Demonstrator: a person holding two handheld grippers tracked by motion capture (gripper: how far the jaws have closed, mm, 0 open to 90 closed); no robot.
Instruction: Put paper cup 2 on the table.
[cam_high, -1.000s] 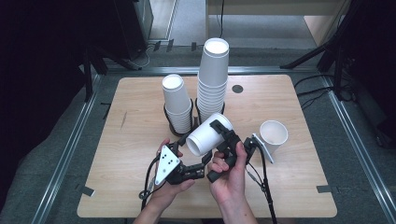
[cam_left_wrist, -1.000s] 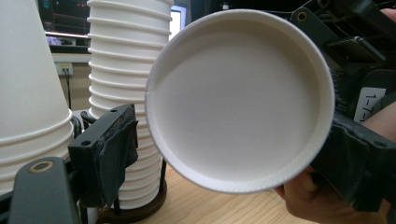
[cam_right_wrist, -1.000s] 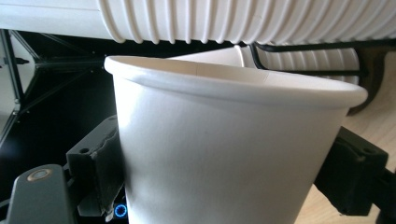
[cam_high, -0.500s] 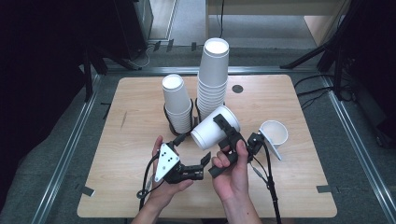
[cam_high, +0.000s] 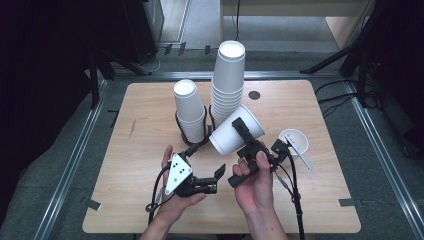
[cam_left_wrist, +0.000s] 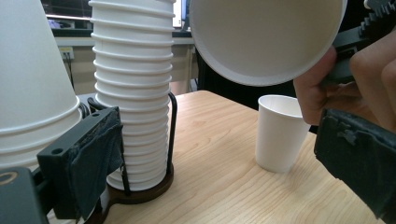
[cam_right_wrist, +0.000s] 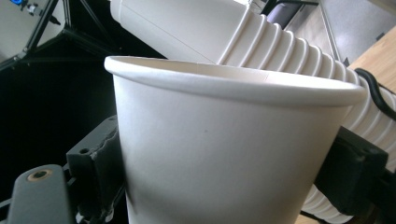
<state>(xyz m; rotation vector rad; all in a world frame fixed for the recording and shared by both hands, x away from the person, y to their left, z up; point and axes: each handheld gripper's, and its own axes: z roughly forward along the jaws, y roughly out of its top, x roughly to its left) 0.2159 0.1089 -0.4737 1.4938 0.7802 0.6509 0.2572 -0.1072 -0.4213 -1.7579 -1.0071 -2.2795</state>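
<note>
One white paper cup (cam_high: 235, 135) is hanging tilted above the wooden worktop (cam_high: 320, 200), just beside the taller stack of white paper cups (cam_high: 227, 85), pinched in the right claw (cam_high: 245, 136), while the left claw (cam_high: 220, 172), having just been opening, is gaping empty, so the next move probably calls for carrying the cup to its destination.

Lab/test rig is indicated: wooden tabletop (cam_high: 150, 100) framed by floor rails (cam_high: 75, 165), tripod legs (cam_high: 345, 55), cables (cam_high: 150, 62) seen beyond far edge.

Cups (cam_high: 235, 135) look like matt white paper with smooth rolled rims. Table (cam_high: 150, 125) is pale wood, light grain, satin finish. Stack holder (cam_left_wrist: 140, 189) looks like dark glossy wire and base. Jaw pads look like rough black rubber.
</note>
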